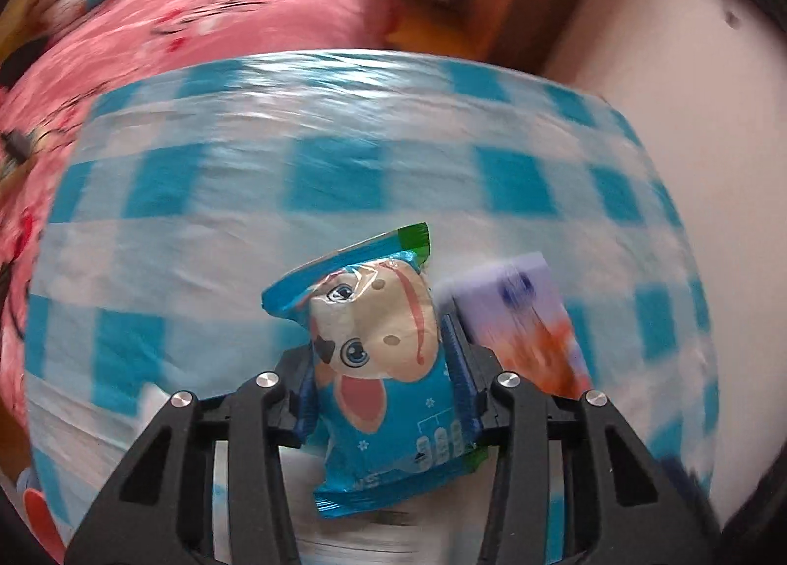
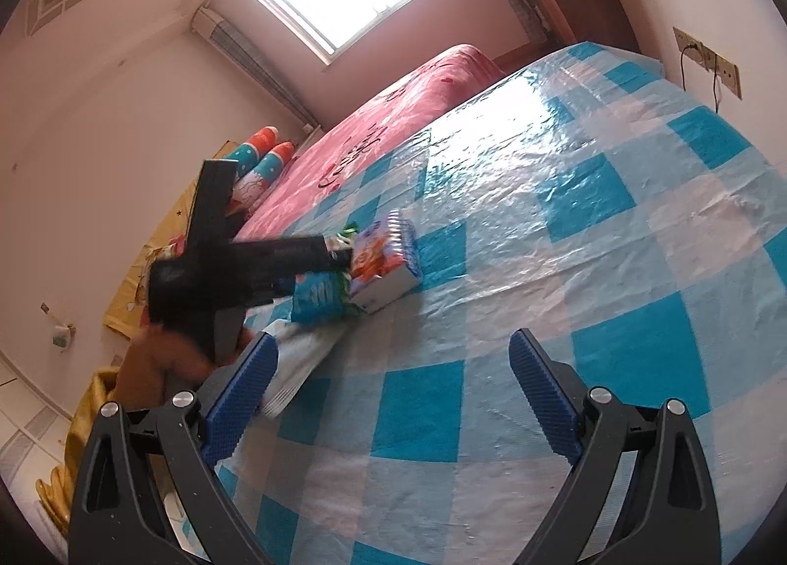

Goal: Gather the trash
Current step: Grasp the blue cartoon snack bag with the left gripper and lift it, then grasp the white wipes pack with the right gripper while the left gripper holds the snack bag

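Blue snack packet (image 1: pixel 378 363) with a cartoon cow sits clamped between the left gripper (image 1: pixel 383 368) pads, above the checked plastic sheet (image 1: pixel 344 161). At its two o'clock lies a pale box (image 1: pixel 521 314), seemingly tissues, though blurred. Over bare sheet, the right gripper (image 2: pixel 393 397) holds nothing, jaws wide apart.

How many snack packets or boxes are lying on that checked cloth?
2 for sure: a blue cartoon snack packet pinched between the left gripper's pads, and a small purple box right beside it. A white wrapper lies nearer the right gripper; more may be hidden.
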The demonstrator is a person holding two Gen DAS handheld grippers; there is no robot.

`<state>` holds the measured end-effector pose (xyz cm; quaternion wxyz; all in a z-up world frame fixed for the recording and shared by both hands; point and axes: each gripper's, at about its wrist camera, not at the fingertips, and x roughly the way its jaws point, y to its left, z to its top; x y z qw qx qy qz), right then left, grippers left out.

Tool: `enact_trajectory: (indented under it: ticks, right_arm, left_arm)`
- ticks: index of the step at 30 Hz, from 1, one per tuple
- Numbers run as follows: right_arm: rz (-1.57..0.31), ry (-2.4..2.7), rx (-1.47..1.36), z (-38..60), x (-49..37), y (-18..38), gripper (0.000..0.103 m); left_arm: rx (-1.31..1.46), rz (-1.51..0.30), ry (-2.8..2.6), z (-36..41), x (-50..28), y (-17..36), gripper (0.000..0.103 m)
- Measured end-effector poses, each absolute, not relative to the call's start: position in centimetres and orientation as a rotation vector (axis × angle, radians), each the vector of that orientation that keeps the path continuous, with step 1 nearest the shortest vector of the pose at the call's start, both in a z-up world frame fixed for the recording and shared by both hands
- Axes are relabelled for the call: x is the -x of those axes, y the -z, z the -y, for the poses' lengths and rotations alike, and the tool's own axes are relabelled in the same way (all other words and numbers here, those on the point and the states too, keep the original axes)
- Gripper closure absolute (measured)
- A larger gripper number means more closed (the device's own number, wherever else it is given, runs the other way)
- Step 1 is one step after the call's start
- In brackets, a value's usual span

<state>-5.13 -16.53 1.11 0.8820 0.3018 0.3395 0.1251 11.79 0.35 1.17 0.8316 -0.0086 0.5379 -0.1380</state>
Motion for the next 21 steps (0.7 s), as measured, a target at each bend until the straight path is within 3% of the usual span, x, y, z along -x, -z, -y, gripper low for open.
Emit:
enact_trajectory:
  ticks: [8,21]
  right_arm:
    - [-0.741,-0.188,-0.603,17.5,5.0,-0.8,0.009]
    - [-0.792,-0.274,-0.502,12.3,4.2,-0.8,0.009]
  left_arm:
    - [0.041,-1.145,0.426,1.4,-7.5,-1.3,0.060]
    - [0.224,-1.026,0.415,-5.5,-4.8,-5.2,0.061]
